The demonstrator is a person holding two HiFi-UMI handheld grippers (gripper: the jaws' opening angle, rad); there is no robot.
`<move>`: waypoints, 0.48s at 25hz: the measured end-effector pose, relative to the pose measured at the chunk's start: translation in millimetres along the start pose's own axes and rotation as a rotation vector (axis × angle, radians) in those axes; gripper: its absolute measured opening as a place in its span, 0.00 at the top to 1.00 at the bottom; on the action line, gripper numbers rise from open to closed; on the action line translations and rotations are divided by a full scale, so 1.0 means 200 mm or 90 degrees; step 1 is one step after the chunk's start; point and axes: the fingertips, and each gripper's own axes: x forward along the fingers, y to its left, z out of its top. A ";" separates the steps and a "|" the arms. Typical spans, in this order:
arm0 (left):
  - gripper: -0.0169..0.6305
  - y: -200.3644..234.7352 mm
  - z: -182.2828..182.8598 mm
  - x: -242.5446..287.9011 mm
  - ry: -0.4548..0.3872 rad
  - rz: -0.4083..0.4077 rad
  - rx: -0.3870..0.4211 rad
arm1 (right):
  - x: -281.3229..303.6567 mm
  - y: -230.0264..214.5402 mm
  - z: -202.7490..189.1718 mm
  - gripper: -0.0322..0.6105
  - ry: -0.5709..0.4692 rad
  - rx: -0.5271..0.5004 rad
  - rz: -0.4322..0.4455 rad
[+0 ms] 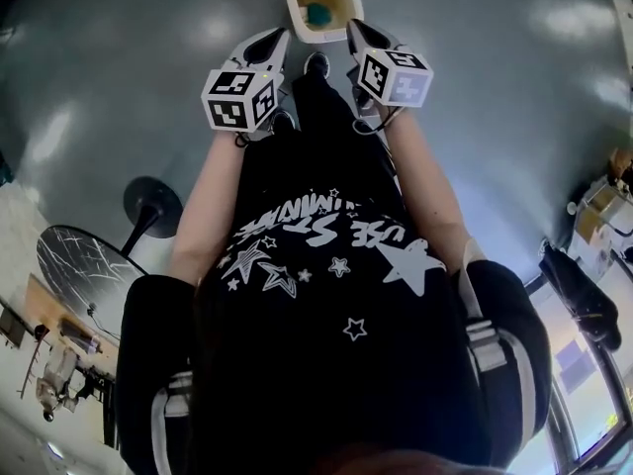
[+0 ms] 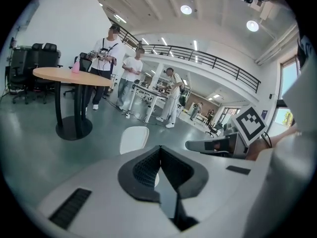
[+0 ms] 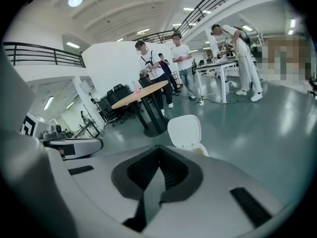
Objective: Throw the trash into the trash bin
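Note:
A white trash bin (image 1: 295,6) stands open on the grey floor just past my feet, with a teal piece of trash (image 1: 317,14) lying inside it. My left gripper (image 1: 276,36) hangs by the bin's near left corner and my right gripper (image 1: 353,26) by its near right corner. Both are shut with nothing between the pads. In the left gripper view the jaws (image 2: 159,148) meet in front of the bin's raised white lid (image 2: 133,139). The right gripper view has its jaws (image 3: 159,147) closed below that same lid (image 3: 184,131).
A round wooden table on a black pedestal (image 2: 69,77) stands beyond the bin, also in the right gripper view (image 3: 142,94). Several people stand by white benches (image 2: 148,95) further back. Black office chairs (image 3: 115,103) line the wall. Another pedestal base (image 1: 151,204) sits at my left.

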 end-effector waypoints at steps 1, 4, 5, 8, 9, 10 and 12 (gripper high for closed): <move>0.95 -0.01 0.01 -0.03 -0.008 0.001 -0.003 | -0.02 0.01 0.01 0.94 -0.004 -0.004 -0.001; 0.95 -0.03 0.05 -0.12 -0.026 -0.003 0.003 | -0.08 0.06 0.02 0.94 -0.015 -0.018 -0.005; 0.95 -0.03 0.05 -0.14 -0.031 -0.005 0.006 | -0.09 0.07 0.02 0.94 -0.019 -0.022 -0.007; 0.95 -0.04 0.05 -0.19 -0.039 -0.012 0.008 | -0.15 0.12 0.03 0.94 -0.034 -0.028 -0.014; 0.95 -0.05 0.05 -0.20 -0.040 -0.014 0.010 | -0.17 0.13 0.03 0.94 -0.039 -0.029 -0.017; 0.95 -0.07 0.05 -0.21 -0.041 -0.018 0.013 | -0.20 0.14 0.03 0.94 -0.044 -0.030 -0.021; 0.95 -0.11 0.05 -0.24 -0.043 -0.030 0.022 | -0.24 0.15 0.02 0.94 -0.051 -0.032 -0.029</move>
